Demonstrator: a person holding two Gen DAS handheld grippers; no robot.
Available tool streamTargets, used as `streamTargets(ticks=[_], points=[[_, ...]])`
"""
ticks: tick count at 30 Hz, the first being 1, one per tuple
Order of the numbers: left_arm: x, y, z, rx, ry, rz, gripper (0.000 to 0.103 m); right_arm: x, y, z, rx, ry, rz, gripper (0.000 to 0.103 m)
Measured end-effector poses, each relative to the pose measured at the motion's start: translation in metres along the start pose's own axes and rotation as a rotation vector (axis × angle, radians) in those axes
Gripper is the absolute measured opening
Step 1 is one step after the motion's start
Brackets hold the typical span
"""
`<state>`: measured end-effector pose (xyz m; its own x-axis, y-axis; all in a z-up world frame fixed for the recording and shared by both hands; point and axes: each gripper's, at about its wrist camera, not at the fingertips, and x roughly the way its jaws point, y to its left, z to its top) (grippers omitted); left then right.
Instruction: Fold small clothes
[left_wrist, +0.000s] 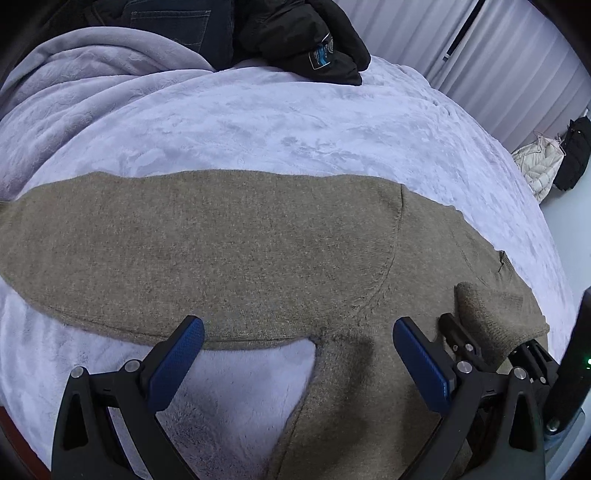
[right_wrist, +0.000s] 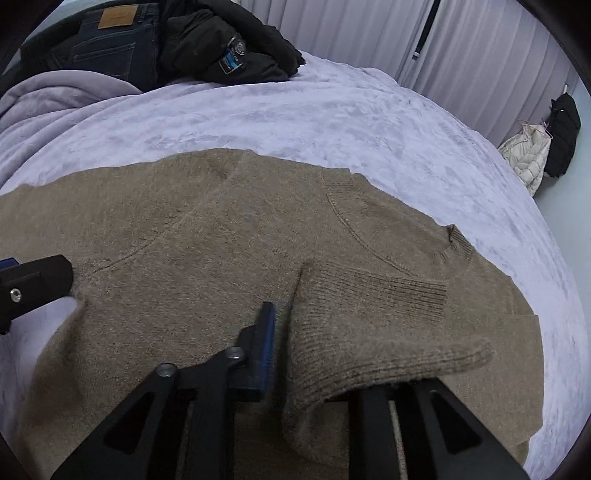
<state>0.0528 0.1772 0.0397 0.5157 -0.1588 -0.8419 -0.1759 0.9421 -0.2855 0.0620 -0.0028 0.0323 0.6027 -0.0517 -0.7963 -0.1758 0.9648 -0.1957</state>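
A tan knit sweater lies flat on a lavender fleece blanket; it also shows in the right wrist view. My left gripper is open, its blue-padded fingers low over the armpit where sleeve meets body. My right gripper is shut on the sweater's ribbed cuff, which drapes over its right finger and hides it. The cuff sits over the sweater's chest, just below the neckline. The right gripper with the cuff shows at the left view's right edge.
Dark jeans and a black jacket are piled at the bed's far side. Grey curtains hang behind. A white puffy coat and black bag sit on the floor at the right.
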Motion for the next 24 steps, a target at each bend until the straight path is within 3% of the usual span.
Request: streamTargets(ticks=[1, 3, 6, 10, 15, 20, 24], points=[[-0.001, 0.000, 0.000, -0.003, -0.005, -0.008, 0.103, -0.006, -0.002, 0.002, -0.001, -0.016, 0.029, 0.066], [-0.006, 0.001, -0.001, -0.017, -0.021, -0.027, 0.103, -0.021, -0.002, 0.003, -0.011, -0.069, 0.083, 0.081], [-0.012, 0.012, -0.004, -0.087, -0.040, -0.047, 0.103, -0.040, 0.006, 0.006, -0.105, -0.127, 0.166, 0.081], [-0.010, 0.017, -0.007, -0.097, -0.015, -0.021, 0.103, -0.058, 0.008, 0.011, -0.157, -0.163, 0.146, 0.081], [-0.012, -0.023, -0.010, -0.003, -0.014, -0.044, 0.103, -0.062, -0.054, -0.004, 0.016, -0.141, 0.118, 0.081], [-0.002, -0.121, -0.022, 0.231, -0.007, -0.131, 0.103, -0.037, -0.146, -0.043, 0.280, -0.022, 0.052, 0.081], [0.037, -0.168, -0.034, 0.355, 0.056, -0.080, 0.103, -0.015, -0.199, -0.080, 0.417, 0.065, 0.019, 0.081]])
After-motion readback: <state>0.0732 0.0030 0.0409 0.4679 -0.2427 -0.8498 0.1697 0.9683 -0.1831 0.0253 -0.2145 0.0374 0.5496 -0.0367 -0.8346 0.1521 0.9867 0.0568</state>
